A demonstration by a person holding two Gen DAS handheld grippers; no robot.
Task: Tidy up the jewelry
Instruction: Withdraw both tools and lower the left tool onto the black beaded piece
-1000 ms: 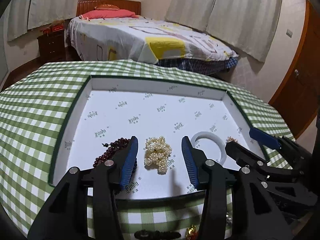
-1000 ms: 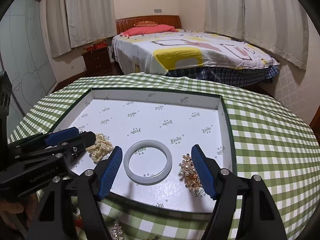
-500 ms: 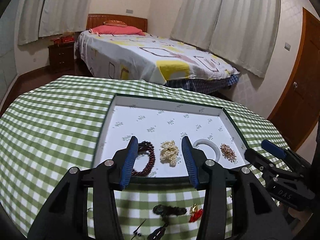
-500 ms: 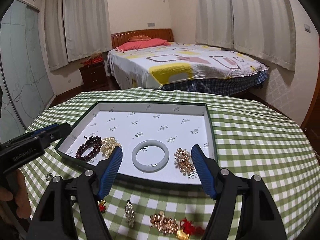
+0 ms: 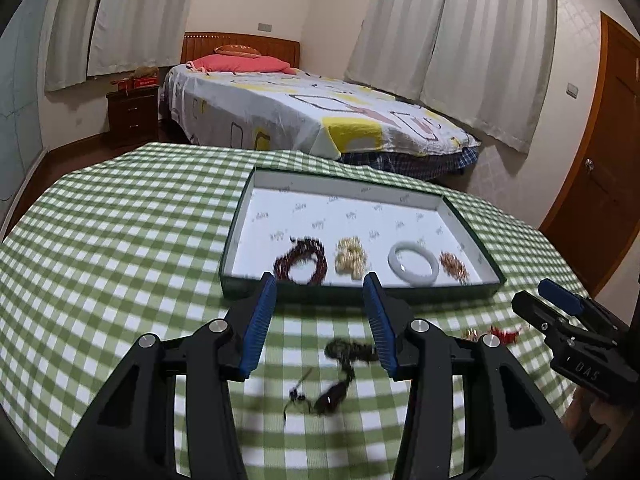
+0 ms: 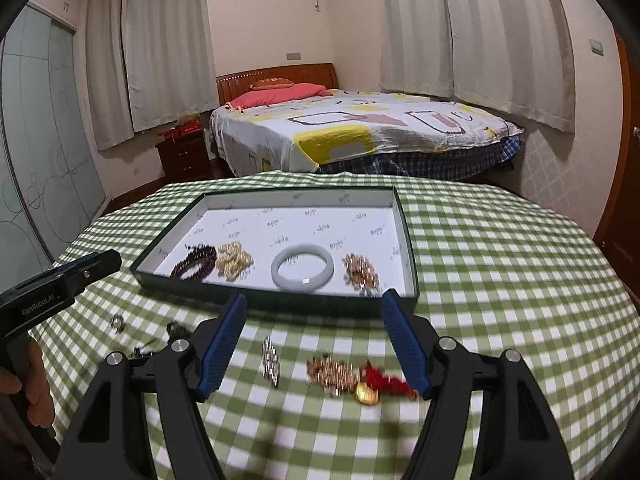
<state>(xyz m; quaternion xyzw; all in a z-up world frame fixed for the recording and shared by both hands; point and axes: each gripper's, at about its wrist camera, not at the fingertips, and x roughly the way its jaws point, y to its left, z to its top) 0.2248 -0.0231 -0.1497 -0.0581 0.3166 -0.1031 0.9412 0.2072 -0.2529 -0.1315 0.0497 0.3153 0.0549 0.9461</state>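
A shallow white tray point(image 5: 348, 186) point(image 6: 406, 236) on the green checked table holds a dark red bead bracelet point(image 5: 300, 266) point(image 6: 195, 263), a pearl cluster point(image 5: 351, 260) point(image 6: 235, 261), a pale jade bangle point(image 5: 413, 267) point(image 6: 302, 268) and a gold brooch point(image 5: 453, 266) point(image 6: 361, 272). Loose on the cloth in front lie a dark necklace point(image 5: 340, 372), a silver piece point(image 6: 271, 360), a gold chain point(image 6: 330, 372) and a red-tasselled gold charm point(image 6: 380, 386). My left gripper point(image 5: 320, 324) is open and empty over the dark necklace. My right gripper point(image 6: 314, 344) is open and empty over the loose pieces.
The right gripper also shows at the right edge of the left wrist view point(image 5: 576, 336); the left one shows at the left of the right wrist view point(image 6: 60, 284). A small ring point(image 6: 117, 322) lies on the cloth. A bed point(image 6: 360, 132) stands beyond the round table.
Both grippers have pulled back and up from the tray. The tray now looks smaller and farther, and the loose jewelry on the cloth has come into view. Both stay open.
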